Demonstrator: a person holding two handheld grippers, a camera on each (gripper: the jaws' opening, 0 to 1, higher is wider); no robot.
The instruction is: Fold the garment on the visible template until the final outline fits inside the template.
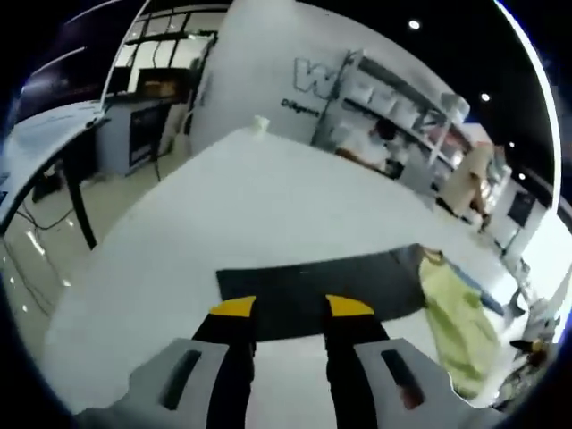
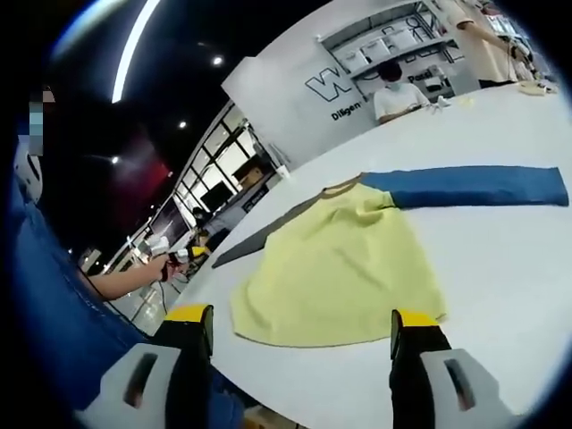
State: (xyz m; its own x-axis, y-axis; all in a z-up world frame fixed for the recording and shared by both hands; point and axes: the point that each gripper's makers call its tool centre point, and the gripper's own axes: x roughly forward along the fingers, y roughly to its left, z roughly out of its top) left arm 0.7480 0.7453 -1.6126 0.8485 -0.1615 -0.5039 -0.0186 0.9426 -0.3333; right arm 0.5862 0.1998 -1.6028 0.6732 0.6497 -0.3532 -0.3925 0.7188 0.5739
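1. The left gripper (image 1: pixel 292 308), black jaws tipped yellow, stands with jaws apart and holding nothing, above the white table (image 1: pixel 241 188).
2. Just ahead of its tips, at twelve o'clock, lies the flat dark grey template mat (image 1: pixel 313 281).
3. At three o'clock from the mat sits the yellow garment (image 1: pixel 456 326), its edge overlapping the mat's end.
4. The right gripper (image 2: pixel 299 322) is spread wide and empty, the garment's hem between its tips.
5. The garment's blue sleeve (image 2: pixel 474 188) stretches toward two o'clock.

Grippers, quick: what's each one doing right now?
Left gripper: open, empty, over the dark template.
Right gripper: open, empty, jaws wide before the yellow garment.
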